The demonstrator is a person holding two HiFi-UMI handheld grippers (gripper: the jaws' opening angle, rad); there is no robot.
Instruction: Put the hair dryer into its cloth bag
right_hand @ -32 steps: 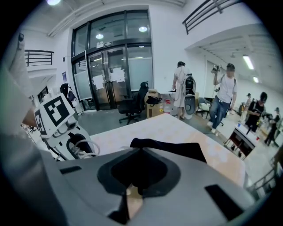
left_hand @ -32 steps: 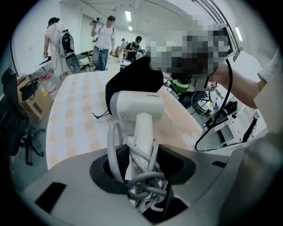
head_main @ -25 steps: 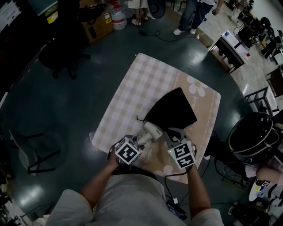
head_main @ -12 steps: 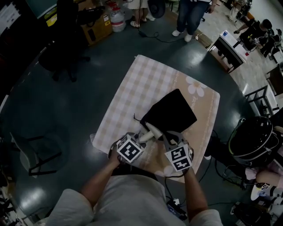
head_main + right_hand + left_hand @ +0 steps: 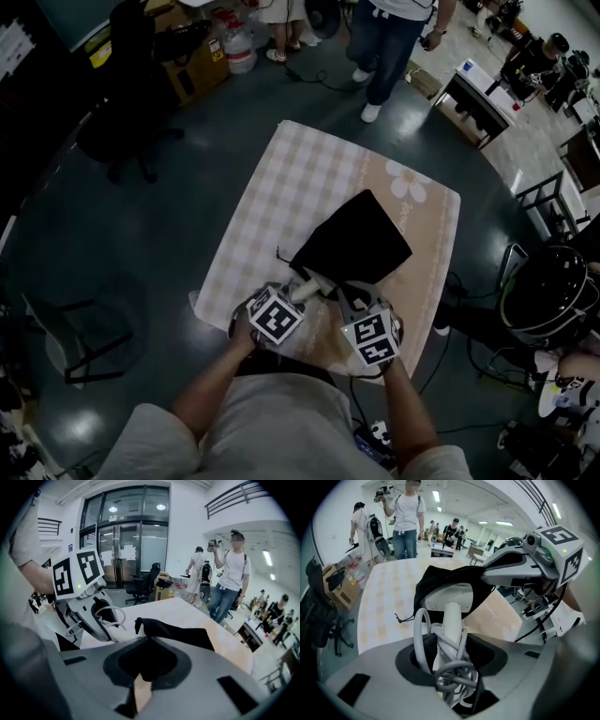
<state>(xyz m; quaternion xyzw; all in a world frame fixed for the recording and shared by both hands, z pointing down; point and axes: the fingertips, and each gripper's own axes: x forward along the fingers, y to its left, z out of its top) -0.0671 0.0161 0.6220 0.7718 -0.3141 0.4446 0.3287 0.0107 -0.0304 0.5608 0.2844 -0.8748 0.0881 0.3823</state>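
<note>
The left gripper (image 5: 450, 665) clamps the smooth white hair dryer (image 5: 453, 616) by its handle and looped cord. Its rounded head lies just ahead, inside the limp black cloth bag (image 5: 356, 239). The right gripper (image 5: 140, 667), jaws nearly together, pinches the bag's rim above the checked tablecloth (image 5: 300, 178).

Open lab hall, desks (image 5: 476, 89), office chairs (image 5: 145, 587)
</note>
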